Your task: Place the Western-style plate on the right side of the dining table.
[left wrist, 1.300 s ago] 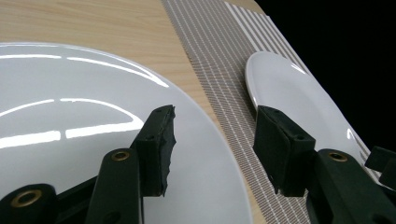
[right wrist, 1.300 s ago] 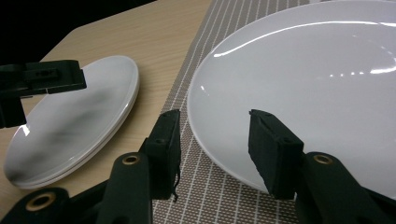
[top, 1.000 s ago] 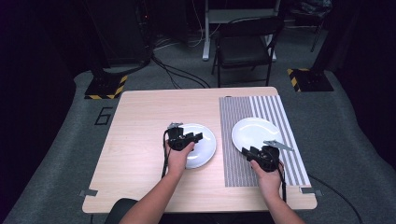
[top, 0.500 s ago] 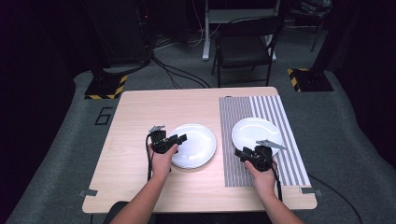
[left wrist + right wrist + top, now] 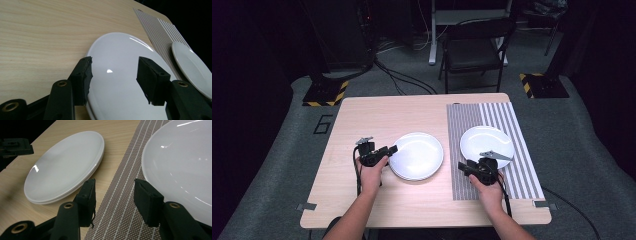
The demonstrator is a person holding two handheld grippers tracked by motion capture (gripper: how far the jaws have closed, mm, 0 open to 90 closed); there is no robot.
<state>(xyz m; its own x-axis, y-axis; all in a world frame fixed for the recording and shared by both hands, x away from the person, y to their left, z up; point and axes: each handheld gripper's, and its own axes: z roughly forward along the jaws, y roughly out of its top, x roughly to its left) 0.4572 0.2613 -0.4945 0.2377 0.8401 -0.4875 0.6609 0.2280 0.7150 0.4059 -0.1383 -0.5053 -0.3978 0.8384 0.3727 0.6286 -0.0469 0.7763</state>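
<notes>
A stack of two white plates lies on the wooden table. A single white plate rests on a striped mat to the right. My left gripper is at the stack's left rim. In the left gripper view it is open above the top plate, its pads clear of it. My right gripper hovers open over the mat's near left corner. In the right gripper view it sits between the stack and the single plate, holding nothing.
A black folding chair stands beyond the table's far edge, with cables on the floor. Yellow-and-black stand bases sit at the far corners. Bare wood stretches along the table's left and far sides.
My left hand has drawn back to the left, from over the stacked plates to their left rim. The right hand has barely shifted. The plates lie where they were.
</notes>
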